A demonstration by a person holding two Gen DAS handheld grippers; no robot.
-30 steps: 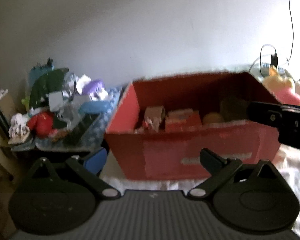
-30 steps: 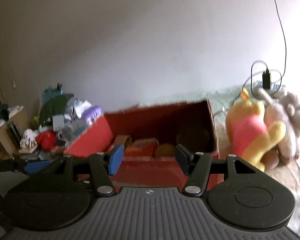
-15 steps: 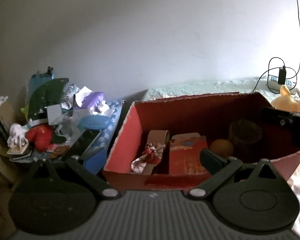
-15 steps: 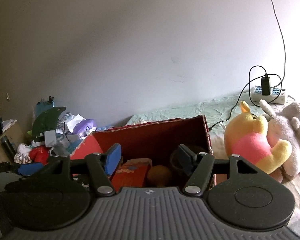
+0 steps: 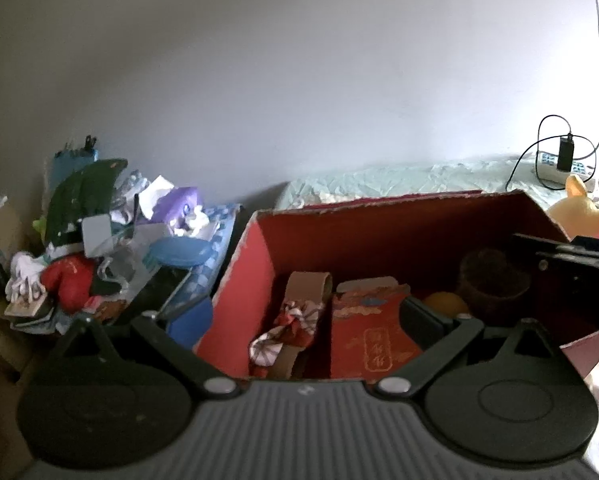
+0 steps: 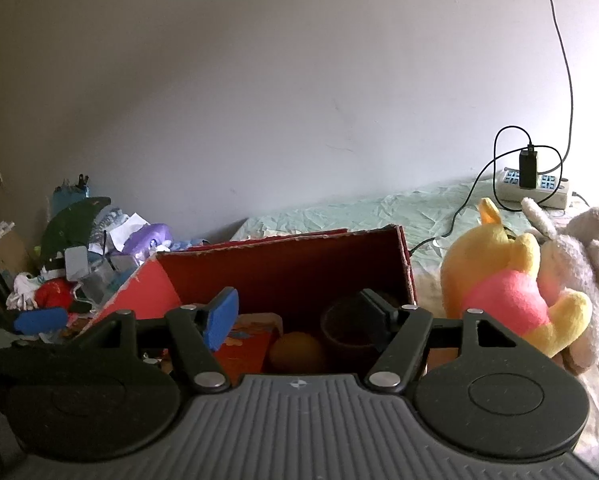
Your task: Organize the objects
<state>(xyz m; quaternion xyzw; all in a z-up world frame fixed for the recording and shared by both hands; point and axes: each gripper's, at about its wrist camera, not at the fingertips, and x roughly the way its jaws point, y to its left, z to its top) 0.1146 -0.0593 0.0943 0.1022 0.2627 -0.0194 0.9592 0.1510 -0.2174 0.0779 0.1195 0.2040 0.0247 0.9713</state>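
An open red cardboard box [image 5: 259, 256] [image 6: 283, 264] lies in front of both grippers. Inside it are a brown roll with patterned cloth [image 5: 295, 312], a red packet with gold characters [image 5: 371, 336], an orange ball [image 5: 445, 302] [image 6: 297, 350] and a brown cup [image 5: 493, 284] [image 6: 345, 328]. My left gripper [image 5: 305, 318] hangs open above the box's near left part, holding nothing. Over the near right part my right gripper [image 6: 299, 318] is open and empty too; its body shows at the right edge [image 5: 571, 276] of the left wrist view.
A heap of clutter [image 5: 111, 240] [image 6: 83, 264] lies left of the box. Right of it sit a yellow plush bear [image 6: 507, 284] and a white plush [image 6: 579, 260]. A power strip with cables [image 6: 533, 184] rests on the pale green sheet [image 6: 379, 208] by the wall.
Both grippers have risen and come forward over the box, so its inside now shows from above. Their jaws have stayed open.
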